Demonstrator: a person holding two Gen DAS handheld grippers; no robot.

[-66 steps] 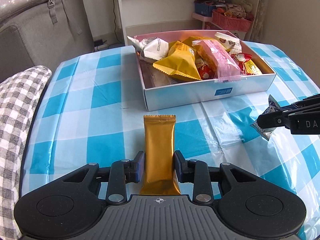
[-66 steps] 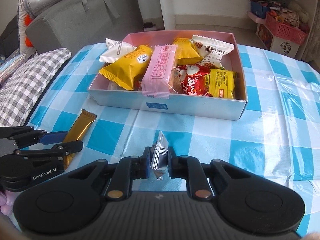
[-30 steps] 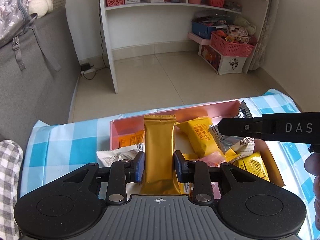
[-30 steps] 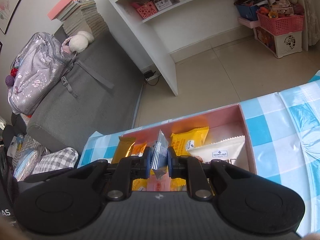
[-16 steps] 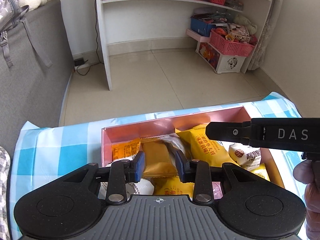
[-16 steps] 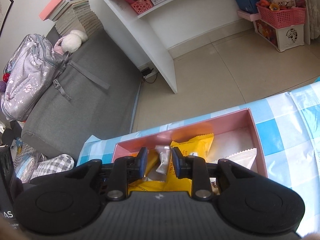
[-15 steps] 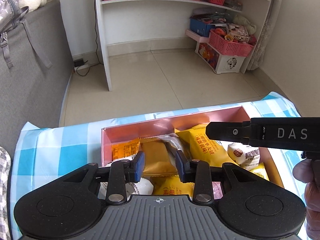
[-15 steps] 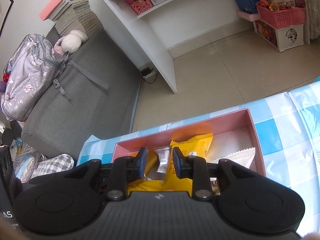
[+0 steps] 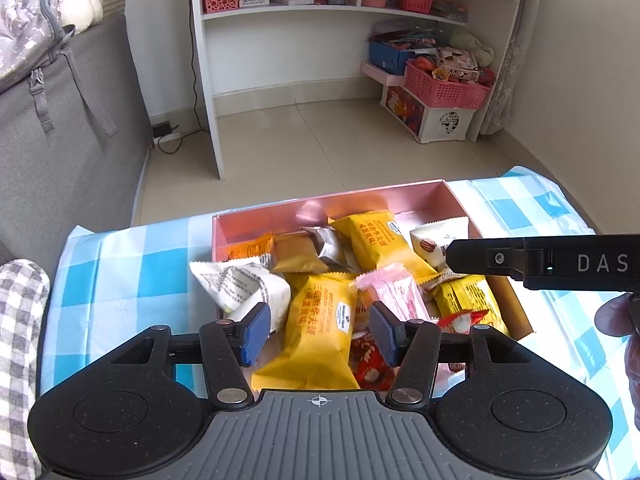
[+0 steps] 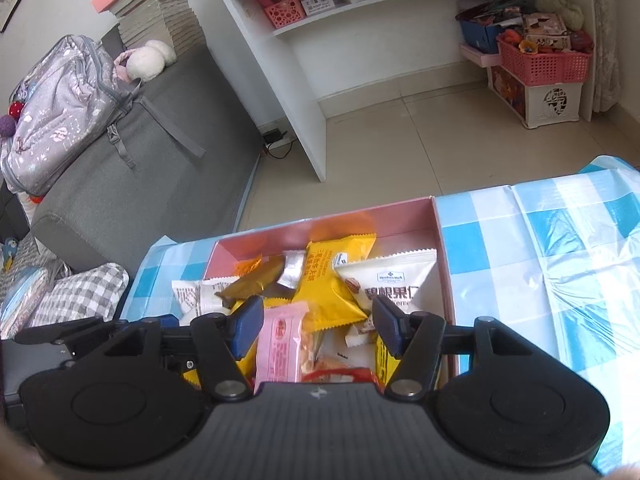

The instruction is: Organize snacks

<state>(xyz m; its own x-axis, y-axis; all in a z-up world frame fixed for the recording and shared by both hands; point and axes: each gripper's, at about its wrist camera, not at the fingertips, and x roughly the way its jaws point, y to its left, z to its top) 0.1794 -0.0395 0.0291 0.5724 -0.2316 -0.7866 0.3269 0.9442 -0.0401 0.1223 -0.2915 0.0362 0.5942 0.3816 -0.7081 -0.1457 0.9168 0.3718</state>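
A pink-lined box (image 9: 360, 200) (image 10: 438, 232) on the blue checked tablecloth holds several wrapped snacks. The gold bar (image 9: 298, 256) (image 10: 248, 284) and the small silver packet (image 9: 330, 244) (image 10: 294, 268) lie in its far part among yellow packs (image 9: 374, 240) and white packs (image 9: 240, 284). My left gripper (image 9: 318, 334) is open and empty above the box's near side. My right gripper (image 10: 318, 326) is open and empty above the box; its finger crosses the left wrist view (image 9: 540, 262).
A grey sofa (image 10: 132, 168) with a backpack (image 10: 60, 108) and a checked cushion (image 9: 18, 340) stands left of the table. White shelves (image 9: 280, 12) and pink baskets (image 9: 444, 84) line the far wall. The tablecloth (image 10: 560, 248) extends right of the box.
Both grippers carried their snacks from the table over the box and opened. The gold bar and silver packet dropped into the box. Both grippers have since opened wider and drawn back.
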